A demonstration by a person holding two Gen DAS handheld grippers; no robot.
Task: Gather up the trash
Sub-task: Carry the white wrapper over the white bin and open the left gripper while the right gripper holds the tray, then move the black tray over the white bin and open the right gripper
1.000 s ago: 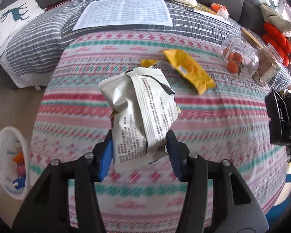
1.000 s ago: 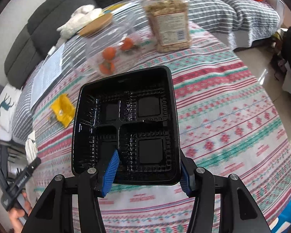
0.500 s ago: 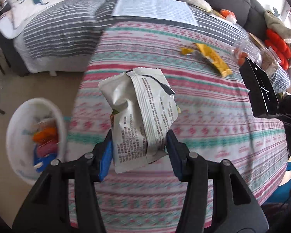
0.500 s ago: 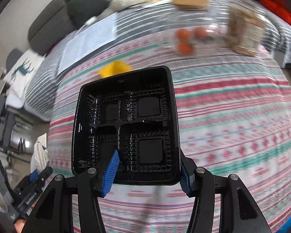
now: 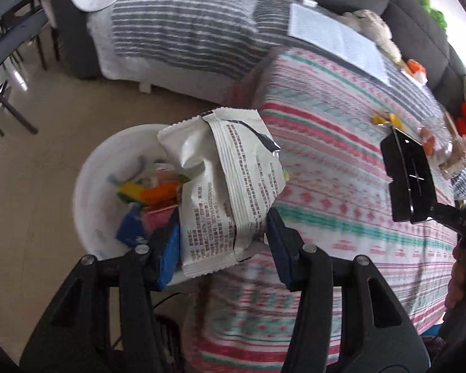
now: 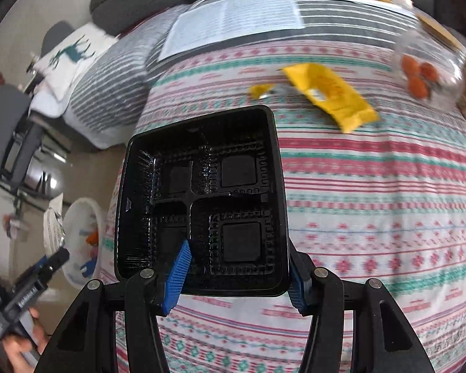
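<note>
Gripping a crumpled white wrapper between its blue pads, our left gripper hangs above the white bin on the floor beside the table's patterned cloth. Our right gripper clamps a black compartment tray, one pad inside, one outside its wall, over the cloth. A yellow wrapper lies on the table beyond.
</note>
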